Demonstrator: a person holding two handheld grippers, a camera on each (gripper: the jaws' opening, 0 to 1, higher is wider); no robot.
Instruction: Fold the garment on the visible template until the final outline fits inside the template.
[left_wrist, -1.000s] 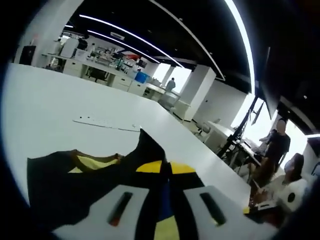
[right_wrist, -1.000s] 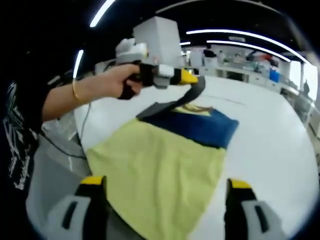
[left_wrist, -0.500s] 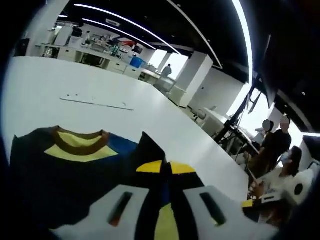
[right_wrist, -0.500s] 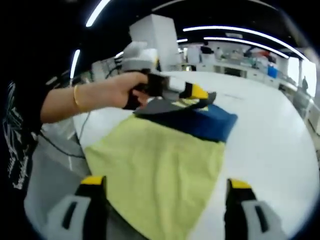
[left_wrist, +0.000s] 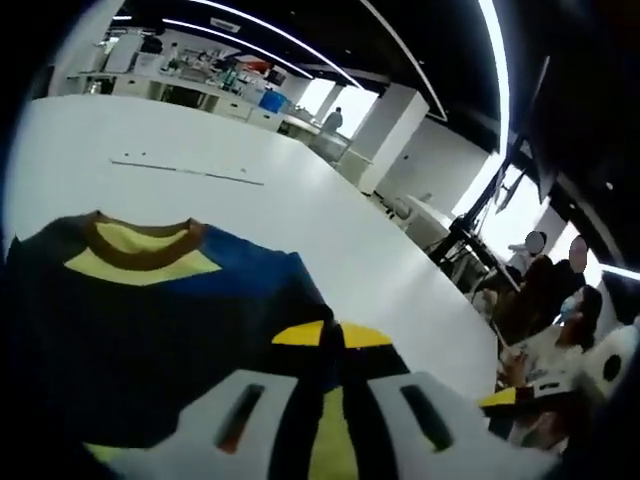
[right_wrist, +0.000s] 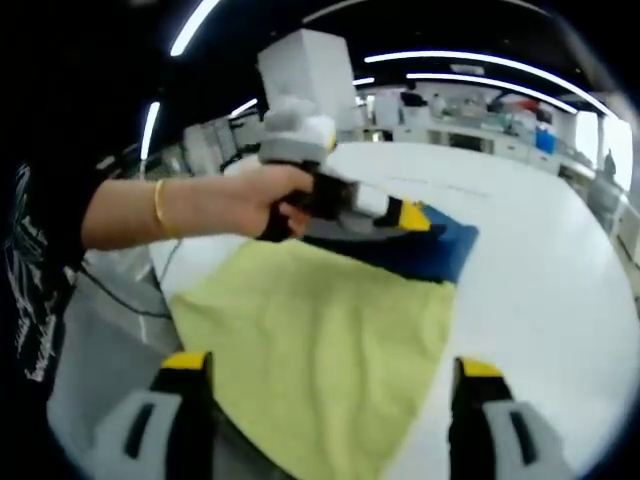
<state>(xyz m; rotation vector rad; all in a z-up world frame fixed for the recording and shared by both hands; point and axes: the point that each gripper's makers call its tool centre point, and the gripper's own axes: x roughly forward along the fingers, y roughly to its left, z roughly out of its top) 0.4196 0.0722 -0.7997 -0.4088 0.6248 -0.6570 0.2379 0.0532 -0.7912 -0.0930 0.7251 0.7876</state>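
A navy garment (left_wrist: 150, 330) with a brown neckband (left_wrist: 140, 245) and yellow showing inside the collar lies flat on the white table (left_wrist: 330, 240). My left gripper (left_wrist: 330, 335) is shut on a navy edge of it, with yellow fabric showing low between the jaws. In the right gripper view, a hand holds the left gripper (right_wrist: 408, 216) low over the navy garment (right_wrist: 445, 250), which lies at the far end of a spread yellow cloth (right_wrist: 320, 340). My right gripper (right_wrist: 325, 385) stands wide open above the cloth's near end, holding nothing.
A thin marked strip (left_wrist: 185, 170) lies farther back on the table. The table's edge (left_wrist: 440, 330) runs down the right, with people (left_wrist: 545, 290) seated beyond it. The person's forearm (right_wrist: 170, 210) reaches in from the left. Benches line the far wall.
The left gripper has come down with the navy edge, from raised above the cloth to low over it. The navy part now lies flat with the collar showing. The right gripper has stayed put.
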